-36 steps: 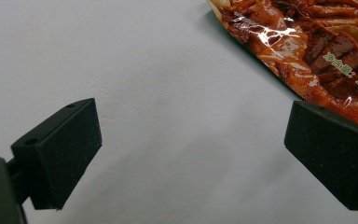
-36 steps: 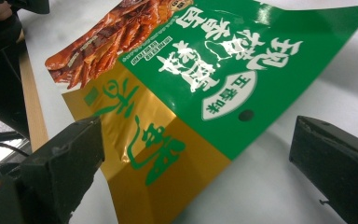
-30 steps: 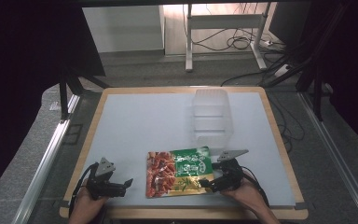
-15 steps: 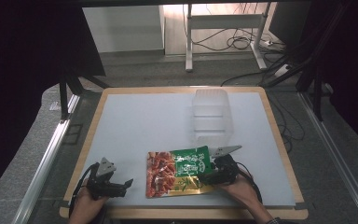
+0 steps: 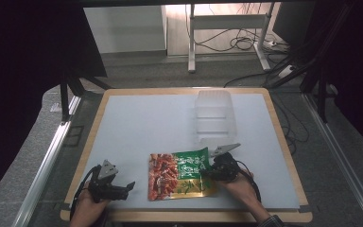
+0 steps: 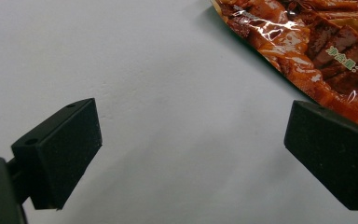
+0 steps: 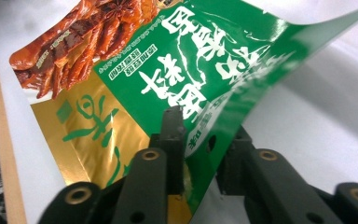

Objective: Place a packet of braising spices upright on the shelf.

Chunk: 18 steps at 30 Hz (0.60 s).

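Glossy foil snack pouch (image 7: pixel 177 70), edge pinched in right gripper (image 7: pixel 205 140), matte white table (image 5: pixel 142 127)

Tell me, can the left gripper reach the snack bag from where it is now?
Probably yes. The left gripper is open and points toward the snack bag, with bare table between them. The right gripper has just been closing on the bag's opposite edge, so it does not block.

one snack bag (image 5: pixel 182 175), one clear container (image 5: pixel 214 116), two grippers

A glossy green, gold and red snack packet (image 5: pixel 182 174) lies near the table's front edge, right edge lifted.
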{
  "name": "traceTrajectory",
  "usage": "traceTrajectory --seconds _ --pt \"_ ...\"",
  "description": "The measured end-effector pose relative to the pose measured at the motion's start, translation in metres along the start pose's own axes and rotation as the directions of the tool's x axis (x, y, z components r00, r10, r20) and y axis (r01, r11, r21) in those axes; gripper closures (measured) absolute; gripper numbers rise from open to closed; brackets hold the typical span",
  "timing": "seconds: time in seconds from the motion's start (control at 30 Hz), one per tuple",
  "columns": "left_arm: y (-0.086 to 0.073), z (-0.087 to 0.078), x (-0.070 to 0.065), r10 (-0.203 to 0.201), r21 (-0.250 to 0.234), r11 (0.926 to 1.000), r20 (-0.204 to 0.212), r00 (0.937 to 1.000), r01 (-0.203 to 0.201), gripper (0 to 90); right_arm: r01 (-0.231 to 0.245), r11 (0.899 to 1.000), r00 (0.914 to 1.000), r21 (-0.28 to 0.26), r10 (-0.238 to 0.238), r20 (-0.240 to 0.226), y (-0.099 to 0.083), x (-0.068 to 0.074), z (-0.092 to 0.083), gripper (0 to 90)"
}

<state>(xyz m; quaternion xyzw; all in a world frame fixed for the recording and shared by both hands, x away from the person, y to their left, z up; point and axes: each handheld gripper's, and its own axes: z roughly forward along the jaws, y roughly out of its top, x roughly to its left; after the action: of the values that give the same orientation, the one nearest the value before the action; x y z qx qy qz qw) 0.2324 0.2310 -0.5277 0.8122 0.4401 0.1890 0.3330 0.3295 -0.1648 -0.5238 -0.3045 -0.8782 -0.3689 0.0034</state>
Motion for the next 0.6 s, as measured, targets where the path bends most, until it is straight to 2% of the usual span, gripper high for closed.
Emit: traceTrajectory --seconds 0.07,0.17,0.3,0.47,0.6 --pt "0.000 0.000 0.000 0.002 0.000 1.0000 0.000 1.0000 -0.002 4.0 -0.023 1.000 0.9997 0.008 0.023 -0.013 0.001 -0.001 0.001 83.0" --pt "0.000 0.000 0.000 0.001 0.000 1.0000 -0.001 1.0000 -0.002 4.0 -0.011 1.000 0.9999 0.006 0.011 -0.012 0.004 0.000 0.001 88.8" --pt "0.000 0.000 0.000 0.001 -0.002 1.0000 0.000 1.0000 -0.001 4.0 0.008 1.000 0.9999 0.012 -0.008 0.008 0.006 0.003 0.001 89.3" --pt "0.000 0.000 0.000 0.000 -0.002 1.0000 0.000 1.0000 0.000 4.0 -0.001 1.000 1.0000 -0.003 0.001 0.000 0.008 0.003 -0.003 89.3" --pt "0.000 0.000 0.000 -0.002 -0.007 1.0000 0.000 1.0000 0.002 3.9 0.019 1.000 0.9998 -0.022 -0.019 -0.002 0.011 0.006 -0.008 89.3"
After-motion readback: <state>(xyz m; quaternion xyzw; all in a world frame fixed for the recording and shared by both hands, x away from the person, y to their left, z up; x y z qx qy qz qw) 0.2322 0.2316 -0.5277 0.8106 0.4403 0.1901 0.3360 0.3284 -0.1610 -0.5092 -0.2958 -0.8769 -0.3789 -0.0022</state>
